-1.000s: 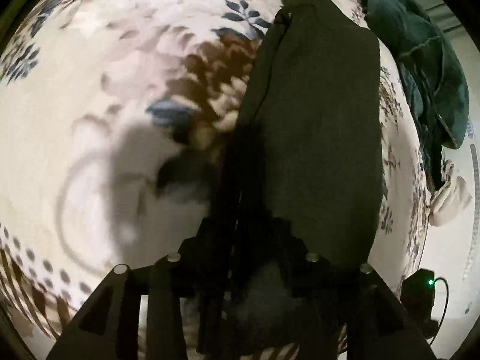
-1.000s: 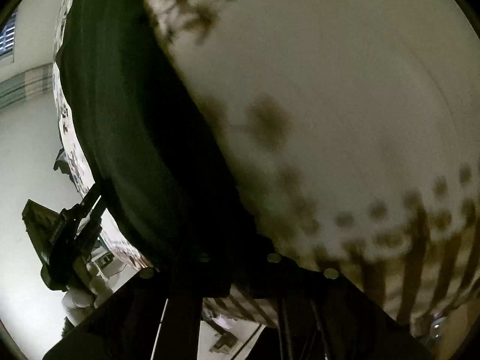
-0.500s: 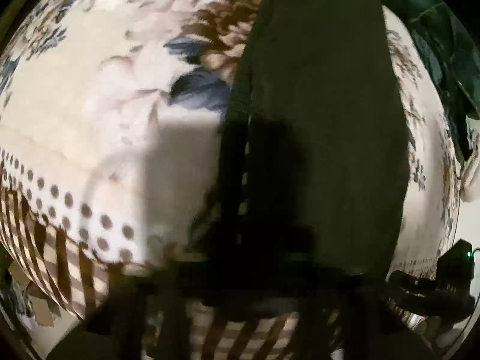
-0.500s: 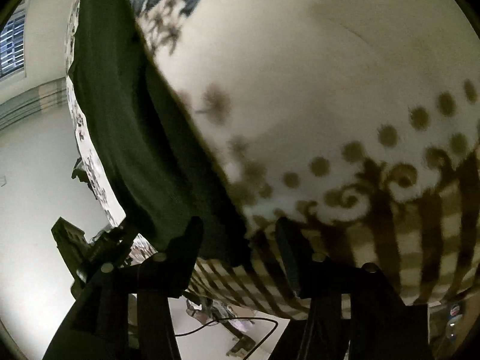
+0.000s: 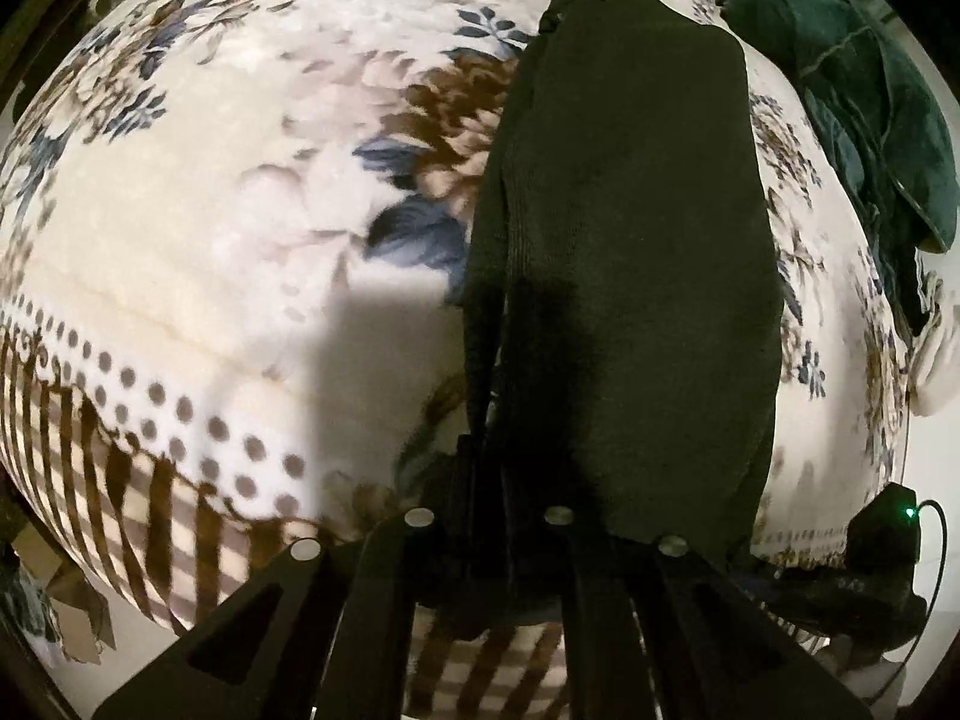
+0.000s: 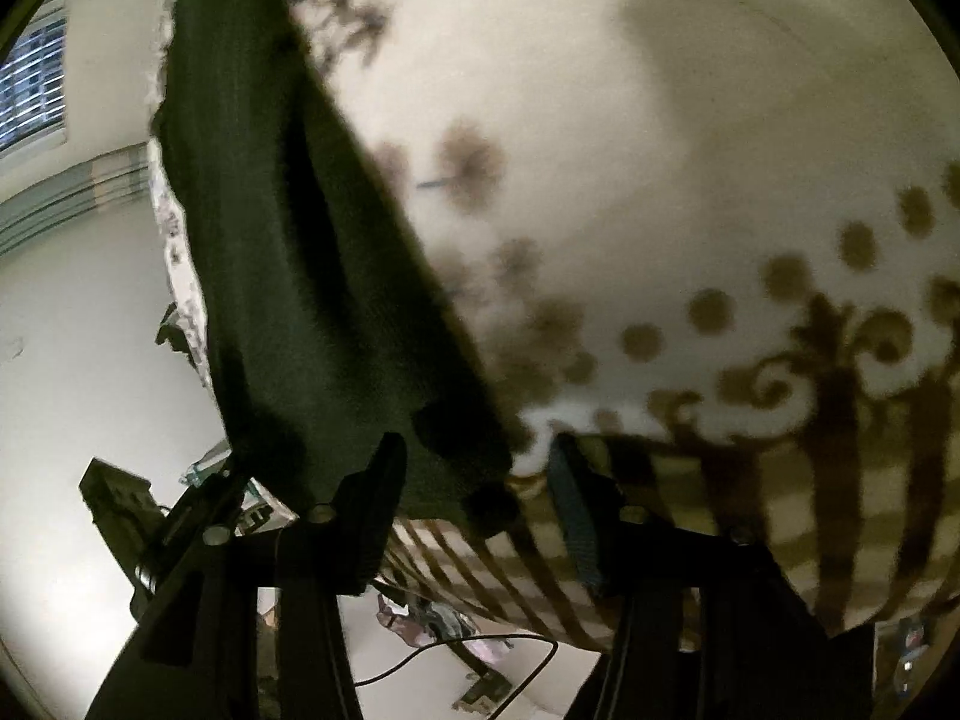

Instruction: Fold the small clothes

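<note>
A dark green garment (image 5: 636, 252) lies folded lengthwise on a cream floral blanket (image 5: 240, 210). My left gripper (image 5: 489, 516) is at its near end, fingers close together with the cloth's left edge between them. In the right wrist view the same garment (image 6: 282, 276) runs along the blanket's edge. My right gripper (image 6: 474, 480) is open, its fingers astride the garment's near corner without pinching it. The other gripper (image 6: 162, 528) shows at the lower left of that view.
A teal garment (image 5: 858, 96) is heaped at the blanket's far right, with a pale cloth (image 5: 936, 360) below it. The blanket's striped and dotted border (image 6: 840, 372) hangs over the near edge. A cable (image 6: 468, 654) lies on the floor below.
My right gripper has opened and let go of the garment's corner, and backed off a little. My left gripper has stayed shut on the near end as the view steadied.
</note>
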